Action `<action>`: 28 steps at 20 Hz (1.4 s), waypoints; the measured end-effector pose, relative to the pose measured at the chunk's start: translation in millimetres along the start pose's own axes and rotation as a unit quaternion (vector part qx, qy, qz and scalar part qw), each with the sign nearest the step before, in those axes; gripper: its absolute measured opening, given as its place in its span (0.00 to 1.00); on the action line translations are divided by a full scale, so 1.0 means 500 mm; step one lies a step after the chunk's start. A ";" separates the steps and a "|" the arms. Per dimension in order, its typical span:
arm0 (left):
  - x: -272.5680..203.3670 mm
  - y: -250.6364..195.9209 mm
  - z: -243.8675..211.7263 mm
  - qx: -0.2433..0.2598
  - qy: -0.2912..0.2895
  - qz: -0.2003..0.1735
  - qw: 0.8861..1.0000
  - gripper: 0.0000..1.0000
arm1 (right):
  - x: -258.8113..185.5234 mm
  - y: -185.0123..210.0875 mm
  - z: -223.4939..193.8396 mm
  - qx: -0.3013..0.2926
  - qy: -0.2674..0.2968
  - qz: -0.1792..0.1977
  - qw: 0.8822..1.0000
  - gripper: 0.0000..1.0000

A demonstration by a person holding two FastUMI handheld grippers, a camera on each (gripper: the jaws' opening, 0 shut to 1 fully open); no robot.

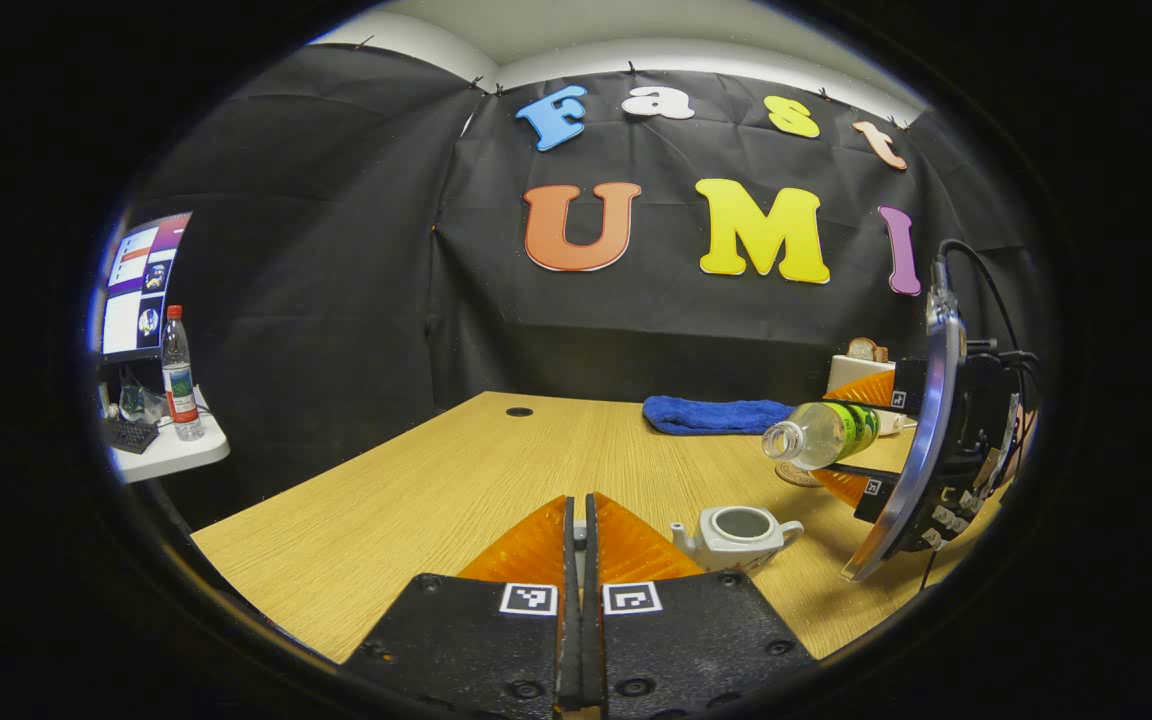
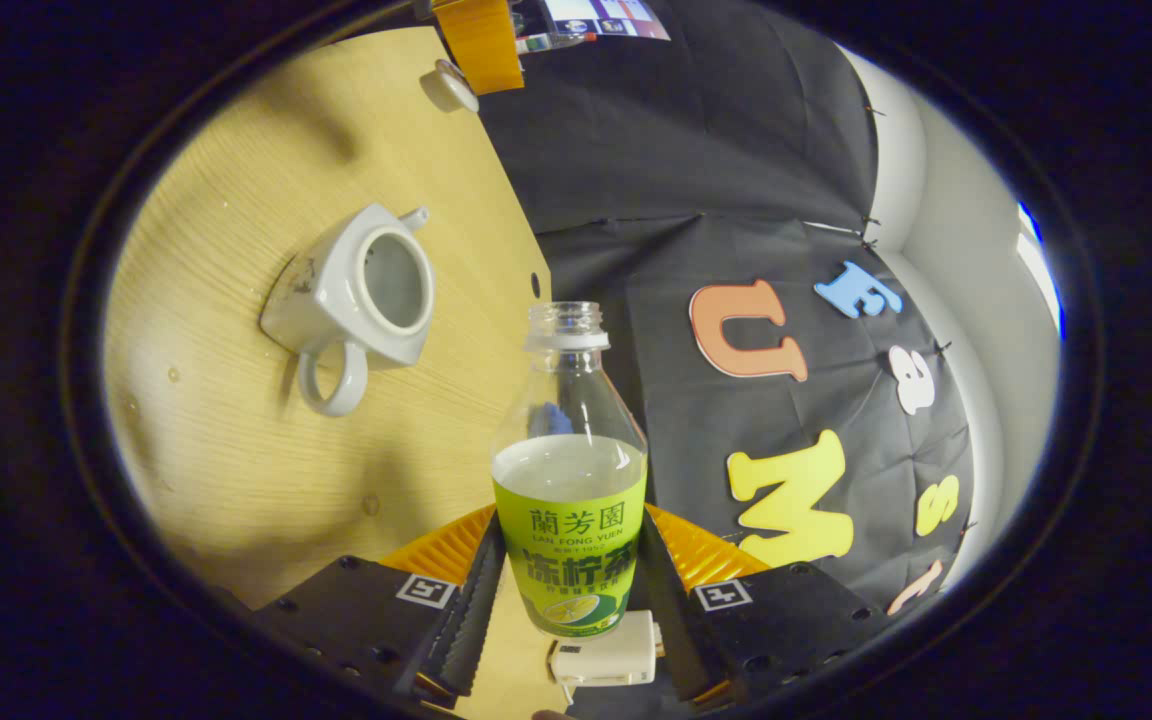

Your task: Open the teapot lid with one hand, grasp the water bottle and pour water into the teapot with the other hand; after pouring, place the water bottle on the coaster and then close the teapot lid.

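Right gripper view: right tool [image 2: 568, 590] clamps the tilted water bottle [image 2: 570, 480]; left tool [image 1: 579, 530] nearly closed, contents unclear.

Two hand-held grippers up, one loaded, one pinched closed

The right hand-held gripper [image 2: 568, 570] is tipped well over on its side, both fingers pressing the water bottle [image 2: 570, 480] at its label; in the left gripper view it hangs at far right [image 1: 861, 445]. The left hand-held gripper [image 1: 580, 540] sits level and low, fingers together.
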State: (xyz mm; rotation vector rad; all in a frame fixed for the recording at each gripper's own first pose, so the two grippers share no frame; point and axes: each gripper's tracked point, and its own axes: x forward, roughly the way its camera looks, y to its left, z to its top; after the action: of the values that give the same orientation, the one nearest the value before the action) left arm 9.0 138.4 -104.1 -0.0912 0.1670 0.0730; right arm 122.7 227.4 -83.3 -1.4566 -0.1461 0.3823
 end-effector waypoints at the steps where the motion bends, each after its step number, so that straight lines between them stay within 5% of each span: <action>1: 0.002 0.002 -0.002 -0.001 0.000 -0.001 1.000 0.03 | -0.002 0.001 0.004 -0.012 -0.002 0.000 1.000 0.71; 14: 0.002 0.007 -0.012 0.001 0.006 -0.001 1.000 0.03 | -0.016 -0.015 0.024 -0.171 -0.042 -0.038 0.984 0.71; 28: 0.005 0.008 -0.025 0.001 0.015 -0.003 1.000 0.03 | -0.020 -0.028 0.029 -0.256 -0.077 -0.073 0.961 0.71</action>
State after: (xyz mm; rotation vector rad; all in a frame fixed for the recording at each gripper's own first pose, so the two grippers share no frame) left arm 8.9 141.5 -117.1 -0.0907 0.1978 0.0658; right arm 111.1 236.5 -66.7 -1.9099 -0.5048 0.3510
